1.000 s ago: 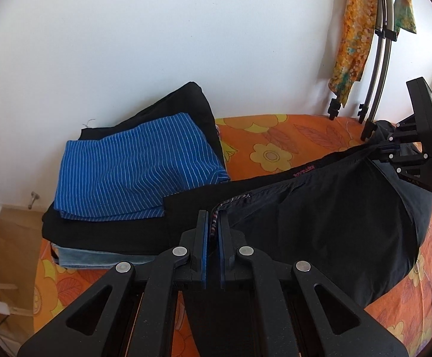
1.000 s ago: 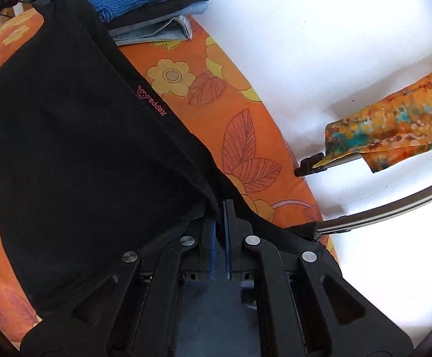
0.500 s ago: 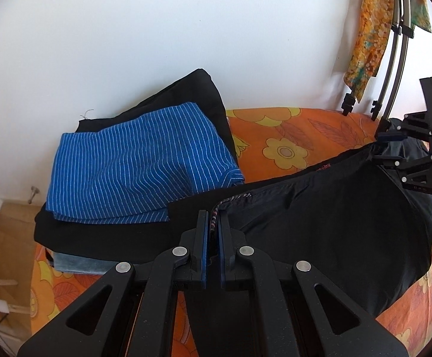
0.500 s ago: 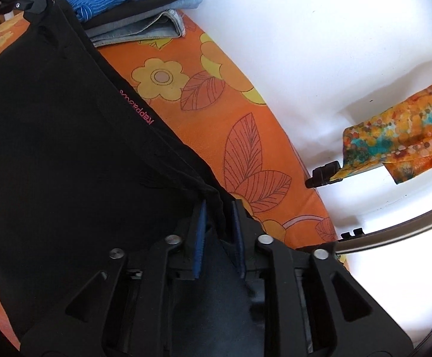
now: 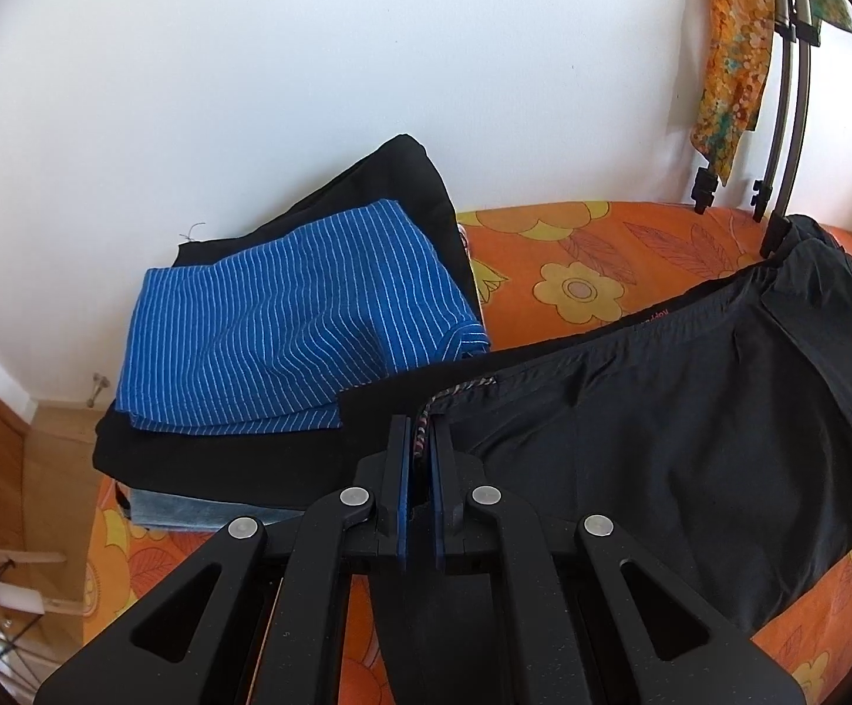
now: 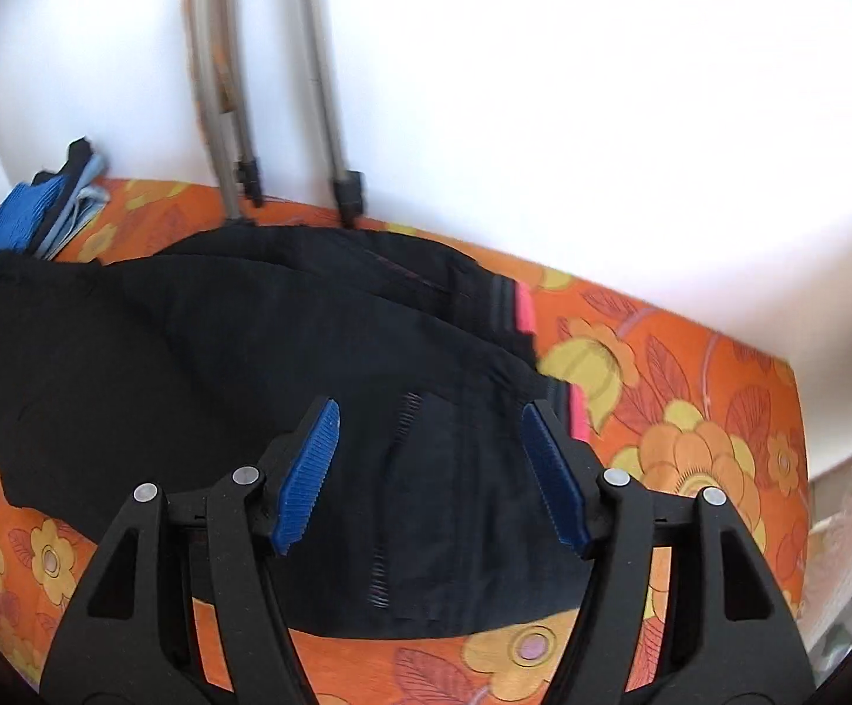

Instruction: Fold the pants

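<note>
Black pants (image 5: 690, 423) lie across the orange flowered bedspread (image 5: 578, 258). My left gripper (image 5: 420, 440) is shut on their waistband, right where a multicoloured drawstring comes out. In the right wrist view the pants (image 6: 202, 364) lie spread below my right gripper (image 6: 428, 411), with black-and-pink cuffs at the far right. That gripper's jaws are opening, the blue pads (image 6: 308, 470) stand wide apart above the cloth, and nothing is pressed between them.
A stack of folded clothes topped by a blue striped piece (image 5: 285, 323) sits at the bed's left end against the white wall. Metal stand legs (image 6: 332, 164) rest on the bed's far edge behind the pants. A patterned orange cloth (image 5: 731, 53) hangs on the stand.
My right gripper let go of the pants' edge, opened wide, swung and rolled away along the bed, and has left the left wrist view. The left gripper kept its grip and barely moved.
</note>
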`<action>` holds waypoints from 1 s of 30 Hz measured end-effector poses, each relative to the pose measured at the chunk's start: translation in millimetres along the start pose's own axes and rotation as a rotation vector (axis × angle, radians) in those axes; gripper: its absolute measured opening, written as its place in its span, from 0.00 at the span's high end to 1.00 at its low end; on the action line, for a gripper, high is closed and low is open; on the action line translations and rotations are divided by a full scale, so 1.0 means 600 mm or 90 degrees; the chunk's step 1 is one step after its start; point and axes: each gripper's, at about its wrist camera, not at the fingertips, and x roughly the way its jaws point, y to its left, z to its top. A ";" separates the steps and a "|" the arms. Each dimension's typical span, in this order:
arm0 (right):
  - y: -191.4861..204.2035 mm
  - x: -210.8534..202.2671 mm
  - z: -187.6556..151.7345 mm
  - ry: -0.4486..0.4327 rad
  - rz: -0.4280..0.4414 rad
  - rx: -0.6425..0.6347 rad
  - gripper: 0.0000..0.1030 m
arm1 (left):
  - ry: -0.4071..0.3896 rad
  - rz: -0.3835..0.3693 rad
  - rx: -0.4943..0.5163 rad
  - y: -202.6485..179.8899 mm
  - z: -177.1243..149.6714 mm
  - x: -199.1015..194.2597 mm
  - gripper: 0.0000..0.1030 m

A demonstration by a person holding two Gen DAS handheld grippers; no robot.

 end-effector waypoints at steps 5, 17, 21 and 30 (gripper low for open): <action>-0.148 0.070 -0.013 0.044 0.022 0.127 0.33 | 0.007 0.016 -0.001 -0.002 0.000 0.002 0.96; -0.134 0.127 -0.011 0.051 0.148 0.148 0.51 | 0.014 0.035 0.004 -0.006 0.002 0.003 0.96; -0.124 0.115 -0.010 0.031 0.137 0.141 0.81 | 0.006 0.037 0.000 -0.004 -0.001 -0.003 0.96; -0.127 0.056 0.001 -0.046 0.104 0.148 0.96 | -0.010 0.041 -0.003 -0.003 -0.007 -0.010 0.96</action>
